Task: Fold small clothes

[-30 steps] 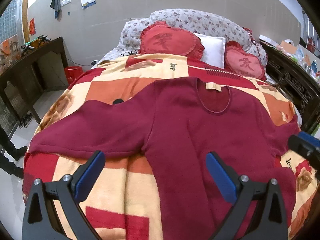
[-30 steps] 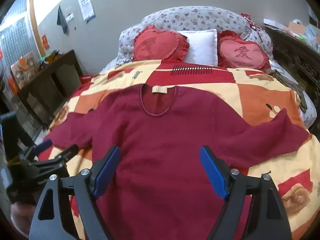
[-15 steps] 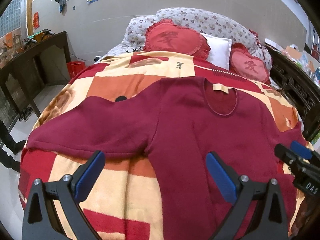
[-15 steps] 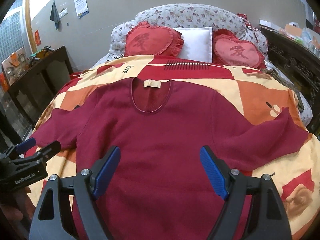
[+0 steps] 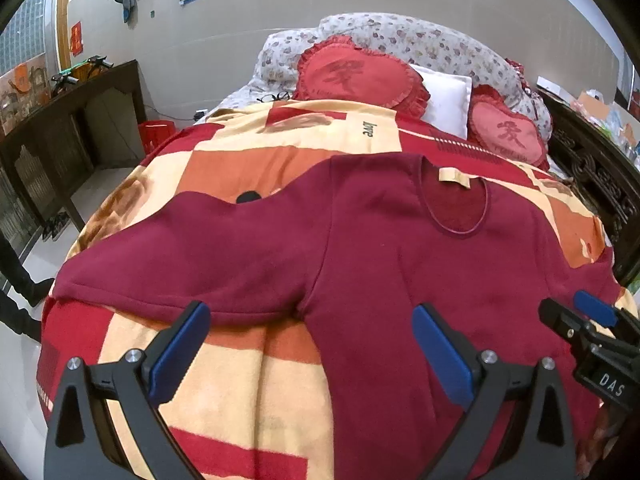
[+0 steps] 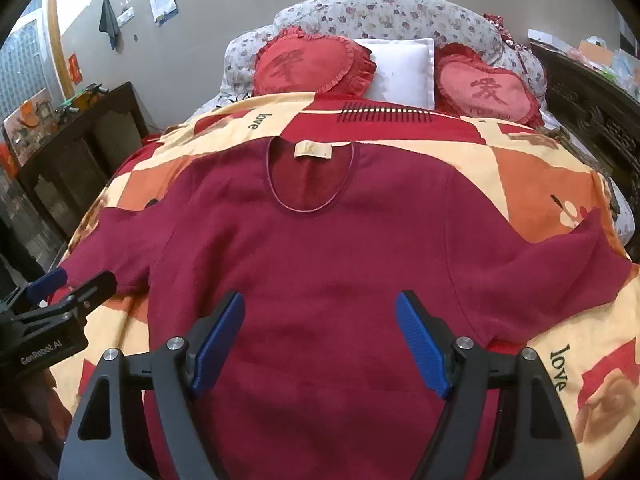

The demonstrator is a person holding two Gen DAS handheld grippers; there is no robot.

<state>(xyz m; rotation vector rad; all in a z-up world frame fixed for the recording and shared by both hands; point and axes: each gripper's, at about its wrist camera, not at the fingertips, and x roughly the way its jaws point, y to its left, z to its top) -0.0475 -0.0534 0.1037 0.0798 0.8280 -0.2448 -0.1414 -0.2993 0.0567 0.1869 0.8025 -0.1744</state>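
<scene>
Both grippers, left and right, hover spread above the sweater.

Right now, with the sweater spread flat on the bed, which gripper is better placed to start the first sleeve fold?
Probably left. The left gripper, jaws open, hovers at the underarm of the nearer sleeve. The right gripper, also open, is over the sweater body, away from its sleeve.

Black tongs, blue pads
</scene>
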